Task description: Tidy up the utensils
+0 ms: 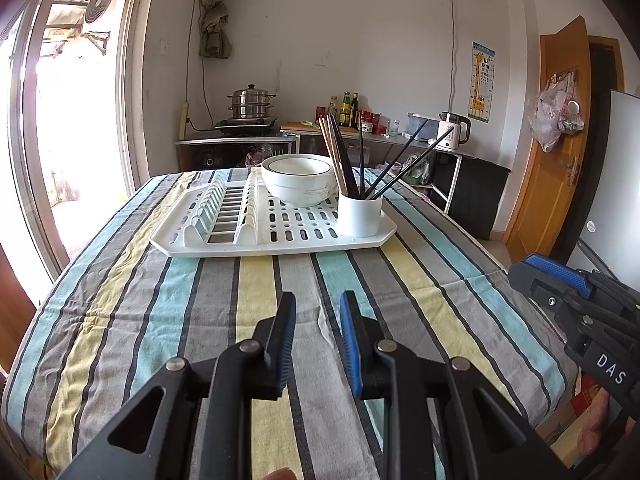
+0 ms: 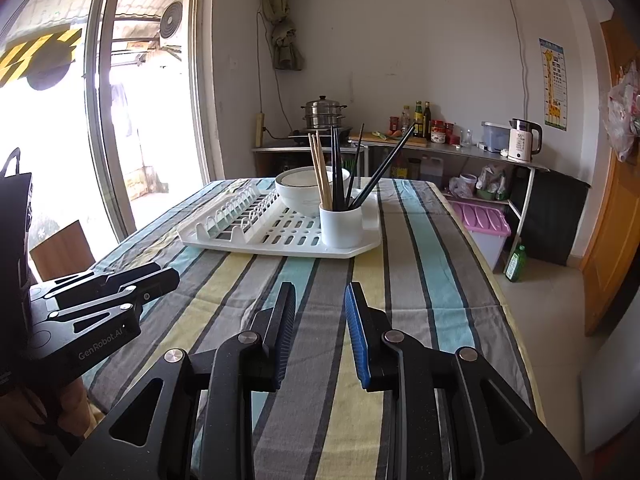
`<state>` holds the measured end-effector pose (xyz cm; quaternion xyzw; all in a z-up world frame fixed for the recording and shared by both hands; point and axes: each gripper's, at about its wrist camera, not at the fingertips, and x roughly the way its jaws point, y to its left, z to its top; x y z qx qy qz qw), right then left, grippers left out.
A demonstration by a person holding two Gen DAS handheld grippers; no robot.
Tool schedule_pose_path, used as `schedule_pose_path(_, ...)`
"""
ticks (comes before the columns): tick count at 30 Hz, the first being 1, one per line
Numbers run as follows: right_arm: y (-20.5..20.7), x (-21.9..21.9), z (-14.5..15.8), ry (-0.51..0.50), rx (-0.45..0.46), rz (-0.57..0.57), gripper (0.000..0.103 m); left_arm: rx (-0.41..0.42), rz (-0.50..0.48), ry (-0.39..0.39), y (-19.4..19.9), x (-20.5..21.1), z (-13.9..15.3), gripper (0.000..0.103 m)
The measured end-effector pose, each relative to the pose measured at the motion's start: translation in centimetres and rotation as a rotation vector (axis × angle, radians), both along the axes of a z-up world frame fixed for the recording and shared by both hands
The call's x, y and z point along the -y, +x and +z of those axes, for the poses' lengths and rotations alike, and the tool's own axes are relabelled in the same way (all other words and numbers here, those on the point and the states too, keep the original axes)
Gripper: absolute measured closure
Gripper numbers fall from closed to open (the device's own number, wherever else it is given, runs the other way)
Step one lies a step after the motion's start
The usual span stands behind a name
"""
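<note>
Chopsticks (image 1: 352,160), black and wooden, stand in a white cup (image 1: 359,216) at the near right corner of my drying rack (image 1: 224,240), beside a white bowl (image 1: 298,178). My left tongs (image 1: 318,312) and right tongs (image 2: 320,300) hover over the striped tablecloth (image 1: 256,280), both narrowly parted, gripping nothing.

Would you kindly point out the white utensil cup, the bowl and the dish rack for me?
white utensil cup (image 1: 359,216): left wrist view, front wall of the cup.
bowl (image 1: 298,188): left wrist view, outer side below the dark rim line.
dish rack (image 2: 280,251): right wrist view, bare front rim.
</note>
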<state>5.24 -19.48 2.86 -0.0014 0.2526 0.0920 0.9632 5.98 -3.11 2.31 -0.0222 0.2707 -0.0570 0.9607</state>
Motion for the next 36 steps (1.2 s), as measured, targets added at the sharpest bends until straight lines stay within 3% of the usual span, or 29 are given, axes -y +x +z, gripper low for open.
schedule_pose_path(36, 0.06, 0.09, -0.17, 0.001, -0.005, -0.001, 0.076, 0.002, -0.013, 0.010, -0.41, 0.28, 0.13, 0.079)
